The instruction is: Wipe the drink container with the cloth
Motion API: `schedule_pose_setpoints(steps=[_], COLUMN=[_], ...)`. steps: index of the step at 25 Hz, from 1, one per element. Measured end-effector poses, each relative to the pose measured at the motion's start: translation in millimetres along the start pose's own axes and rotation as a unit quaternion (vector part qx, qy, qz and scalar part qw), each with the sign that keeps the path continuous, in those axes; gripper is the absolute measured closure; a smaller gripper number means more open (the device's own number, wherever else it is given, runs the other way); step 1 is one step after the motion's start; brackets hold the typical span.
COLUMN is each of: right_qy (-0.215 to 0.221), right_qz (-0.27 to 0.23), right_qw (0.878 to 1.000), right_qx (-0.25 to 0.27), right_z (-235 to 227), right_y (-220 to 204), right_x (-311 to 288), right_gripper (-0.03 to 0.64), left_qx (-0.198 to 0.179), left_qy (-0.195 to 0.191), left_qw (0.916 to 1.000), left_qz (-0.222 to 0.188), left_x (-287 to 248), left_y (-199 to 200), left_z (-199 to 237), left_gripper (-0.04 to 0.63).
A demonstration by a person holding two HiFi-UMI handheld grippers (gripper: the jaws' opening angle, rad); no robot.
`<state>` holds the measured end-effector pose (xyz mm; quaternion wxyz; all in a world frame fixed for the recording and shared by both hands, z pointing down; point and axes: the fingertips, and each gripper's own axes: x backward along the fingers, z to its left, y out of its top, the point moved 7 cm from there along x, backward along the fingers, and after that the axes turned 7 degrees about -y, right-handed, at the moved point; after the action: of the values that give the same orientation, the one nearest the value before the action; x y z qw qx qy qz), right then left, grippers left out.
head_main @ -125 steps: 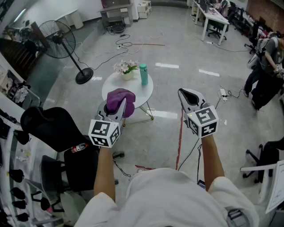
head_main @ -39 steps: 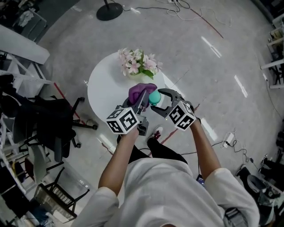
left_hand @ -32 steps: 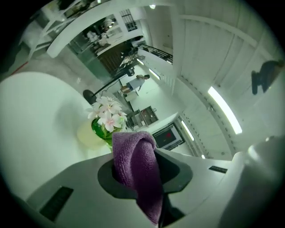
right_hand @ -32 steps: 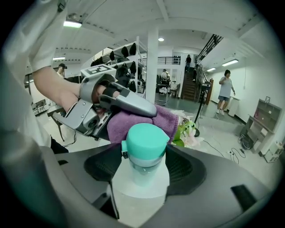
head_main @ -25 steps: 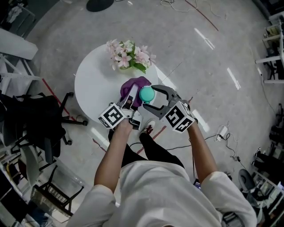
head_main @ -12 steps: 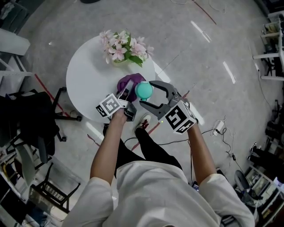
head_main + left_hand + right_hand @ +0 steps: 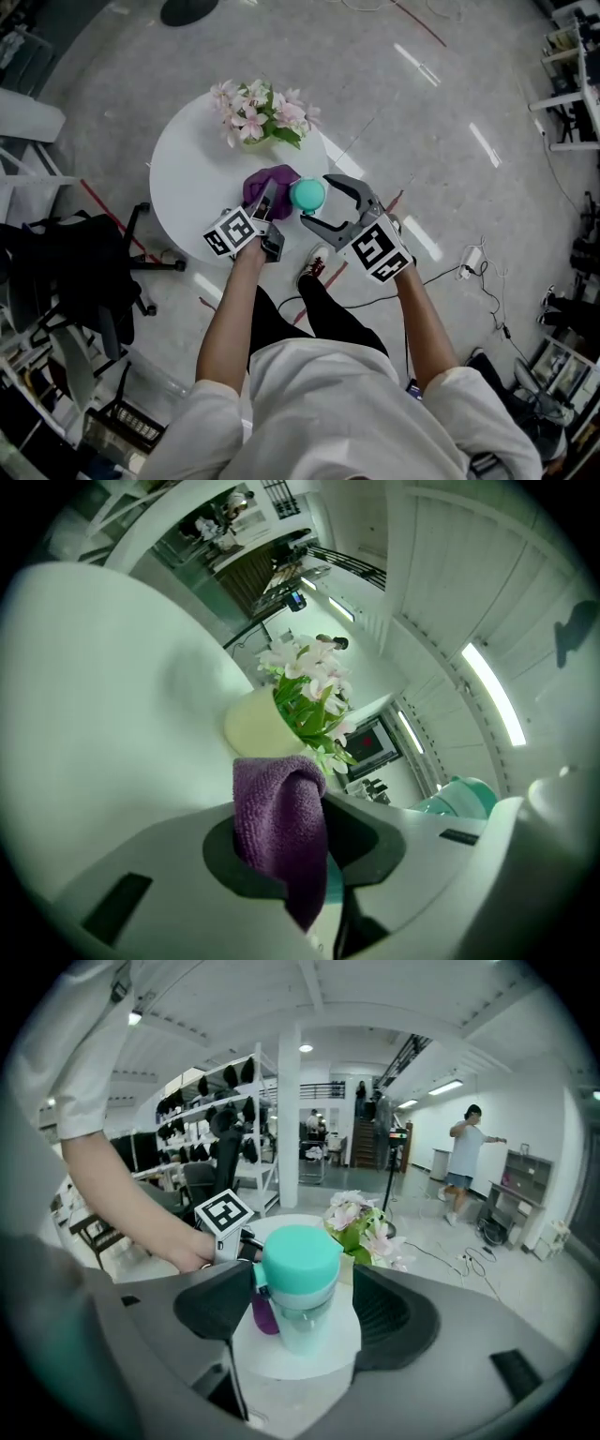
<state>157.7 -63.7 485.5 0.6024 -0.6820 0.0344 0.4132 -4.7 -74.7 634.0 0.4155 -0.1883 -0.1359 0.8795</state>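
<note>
White table (image 7: 190, 180) bears flower pot (image 7: 249, 131) and bottle (image 7: 307, 193)

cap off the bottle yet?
No, the teal cap sits closed on top of the bottle in the right gripper view.

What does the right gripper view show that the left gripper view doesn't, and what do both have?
Only the right gripper view: the whole bottle standing on the table between the right gripper's opening jaws, plus the left hand and a standing person. Only the left gripper view: the left gripper's jaws clamped on the cloth. Both: the flowers, the white table, some bottle and some cloth.
</note>
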Motion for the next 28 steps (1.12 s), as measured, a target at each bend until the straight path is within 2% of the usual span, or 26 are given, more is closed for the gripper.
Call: schedule_pose_setpoints(steps=[2,4,7,9,11,13,15,17,20,23,25,28], right_qy=[-0.025,-0.055,-0.115,-0.165,-0.213,-0.257,-0.296,-0.319,-0.326,-0.337,-0.326,-0.283], right_qz=[-0.017,-0.028,0.0,0.02,0.028,0.042,0.062,0.072,0.1,0.125,0.125,0.122], right_qw=[0.997,0.988,0.975,0.96,0.938,0.918,0.904,0.896,0.891,0.891,0.899,0.924], right_qx=[-0.074,-0.142,-0.191,-0.225,-0.272,-0.3,-0.301,-0.3,-0.299,-0.279,-0.266,-0.225], right_z=[0,3,13,17,17,17,18,19,25,26,25,24], right_y=[6,13,22,28,32,35,36,39,38,35,36,38], right_x=[8,13,13,10,6,0,-6,-11,-19,-21,-21,-21], right_gripper=[0.27,0.27,0.279,0.288,0.304,0.297,0.284,0.278,0.284,0.331,0.332,0.333], left_qx=[-0.046,-0.104,-0.179,-0.213,-0.231,-0.238,-0.239,-0.242,-0.249,-0.25,-0.249,-0.25], left_qy=[0.006,0.007,0.004,0.005,0.003,-0.005,-0.016,-0.029,-0.063,-0.096,-0.107,-0.12], left_qw=[0.9985,0.9928,0.9788,0.9696,0.9637,0.9611,0.9596,0.9574,0.9516,0.9452,0.9414,0.9361], left_qz=[0.028,0.059,0.1,0.121,0.133,0.14,0.147,0.155,0.169,0.187,0.2,0.216], left_x=[9,17,29,35,39,42,44,43,39,32,28,25], left_y=[13,31,63,83,100,114,124,130,133,133,132,131], left_z=[-7,-16,-30,-37,-44,-48,-50,-53,-65,-77,-83,-100], left_gripper=[0.491,0.491,0.489,0.487,0.485,0.485,0.485,0.485,0.485,0.485,0.485,0.485])
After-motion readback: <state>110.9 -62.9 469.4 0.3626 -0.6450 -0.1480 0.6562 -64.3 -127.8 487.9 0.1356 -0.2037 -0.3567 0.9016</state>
